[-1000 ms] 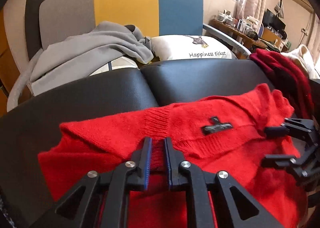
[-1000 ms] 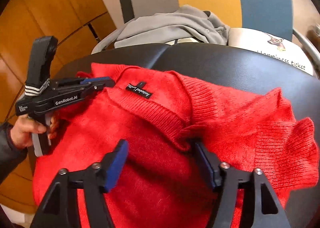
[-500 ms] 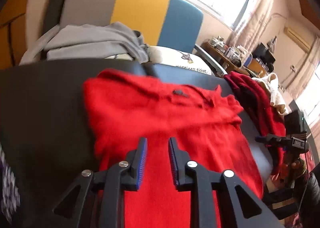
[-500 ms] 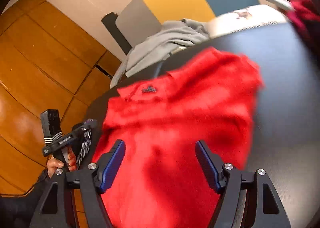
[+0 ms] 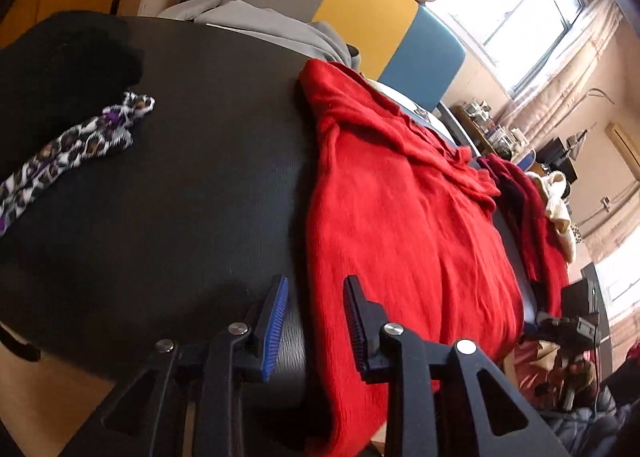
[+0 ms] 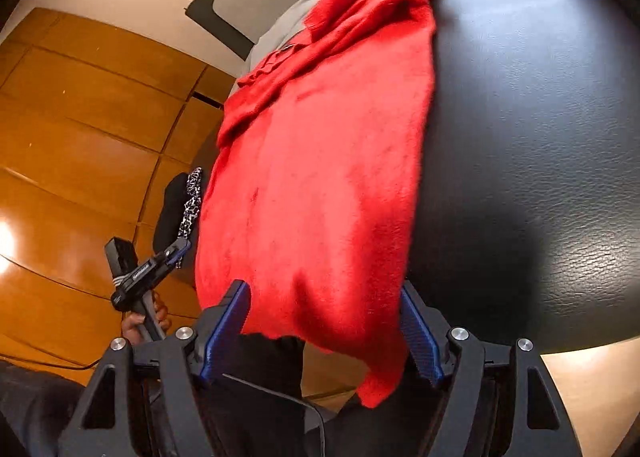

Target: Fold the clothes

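in the left wrist view, the left gripper (image 5: 316, 317) sat at the near edge of the black leather seat (image 5: 192, 193). its jaws were opening and nothing was pinched between them. one jaw stood over the bare seat and the other over the edge of the red sweater (image 5: 404, 225). a second ago those jaws were close together up by the collar, so the cloth had been let go and the gripper had slid back to the near end. the sweater lay long and narrow on the seat, with the collar end far away. a leopard print cloth (image 5: 72, 149) lay well apart on the left side. dark red clothes (image 5: 528, 213) lay past the sweater, and the right gripper (image 5: 568, 327) showed small by them.

in the right wrist view, the right gripper (image 6: 324, 329) was also at the near end now, not up at the shoulder. its jaws were wide apart, one on each side of the sweater's (image 6: 320, 177) hem, which hung over the seat (image 6: 540, 137) edge. it looked like the pads did not squeeze the cloth. the left gripper (image 6: 160, 261) was off to the side in a hand (image 6: 144, 321).

it seemed the sides were folded in, and the hem end would likely be grabbed next to fold it up.
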Demonstrator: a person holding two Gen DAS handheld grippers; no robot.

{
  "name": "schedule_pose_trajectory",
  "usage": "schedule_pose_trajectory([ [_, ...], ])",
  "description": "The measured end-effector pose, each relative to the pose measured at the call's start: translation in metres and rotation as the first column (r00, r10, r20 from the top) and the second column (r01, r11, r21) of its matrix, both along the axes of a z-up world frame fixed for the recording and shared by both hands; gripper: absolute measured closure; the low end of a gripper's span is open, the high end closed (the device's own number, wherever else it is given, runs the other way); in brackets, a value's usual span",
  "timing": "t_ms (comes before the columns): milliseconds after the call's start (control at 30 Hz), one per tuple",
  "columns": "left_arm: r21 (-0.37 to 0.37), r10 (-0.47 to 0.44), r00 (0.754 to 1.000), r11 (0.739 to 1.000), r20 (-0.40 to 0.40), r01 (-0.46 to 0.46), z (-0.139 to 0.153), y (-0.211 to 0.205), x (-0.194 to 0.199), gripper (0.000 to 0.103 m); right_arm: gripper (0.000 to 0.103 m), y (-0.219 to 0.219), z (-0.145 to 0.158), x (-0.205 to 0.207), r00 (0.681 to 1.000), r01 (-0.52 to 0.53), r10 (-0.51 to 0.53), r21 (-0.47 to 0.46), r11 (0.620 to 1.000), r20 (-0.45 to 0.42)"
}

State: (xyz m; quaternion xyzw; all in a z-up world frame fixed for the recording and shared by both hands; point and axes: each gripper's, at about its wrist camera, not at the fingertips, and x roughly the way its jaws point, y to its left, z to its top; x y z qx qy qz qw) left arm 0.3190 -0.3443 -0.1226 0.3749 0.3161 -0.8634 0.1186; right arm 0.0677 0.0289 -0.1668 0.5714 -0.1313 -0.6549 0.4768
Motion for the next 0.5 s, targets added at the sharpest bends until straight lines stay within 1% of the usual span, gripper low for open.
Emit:
schedule_pose_trajectory([
  [67, 0.012, -0.018, 1.000, 1.000, -0.011, 0.018, -0.004, 0.008, 0.005, 0.069, 0.029, -0.002, -0.001, 0.001, 1.000, 0.003, -0.003, -0.008, 1.000, -0.007],
  [133, 0.046, -0.030, 0.999, 0.998, -0.016, 0.031, -0.011, 0.015, 0.006, 0.066, 0.034, -0.002, -0.004, 0.002, 1.000, -0.005, 0.005, -0.005, 1.000, -0.007],
  [233, 0.053, -0.048, 0.999, 0.997, -0.006, 0.048, -0.024, 0.031, 0.004, 0.064, 0.035, -0.004, -0.006, 0.006, 0.999, -0.036, 0.036, 0.004, 0.999, -0.016],
  [267, 0.034, -0.045, 0.999, 0.998, -0.021, 0.046, -0.025, 0.037, 0.005, 0.063, 0.034, -0.005, -0.007, 0.007, 0.999, -0.047, 0.047, 0.008, 0.999, -0.028],
  [300, 0.041, -0.057, 0.998, 0.997, -0.041, 0.059, -0.026, 0.041, 0.005, 0.063, 0.034, -0.004, -0.008, 0.007, 0.998, -0.051, 0.051, 0.011, 0.999, -0.036],
  [333, 0.065, -0.079, 0.996, 0.995, -0.046, 0.082, -0.027, 0.044, 0.003, 0.063, 0.034, -0.003, -0.009, 0.007, 0.998, -0.053, 0.054, 0.010, 0.999, -0.037],
  [400, 0.056, -0.124, 0.992, 0.991, -0.022, 0.125, -0.028, 0.056, -0.003, 0.063, 0.034, -0.002, -0.011, 0.007, 0.998, -0.058, 0.058, 0.002, 0.998, -0.039],
  [500, 0.049, -0.185, 0.983, 0.982, 0.013, 0.185, -0.028, 0.073, -0.011, 0.068, 0.034, -0.003, -0.011, 0.007, 0.997, -0.066, 0.066, 0.006, 0.998, -0.036],
])
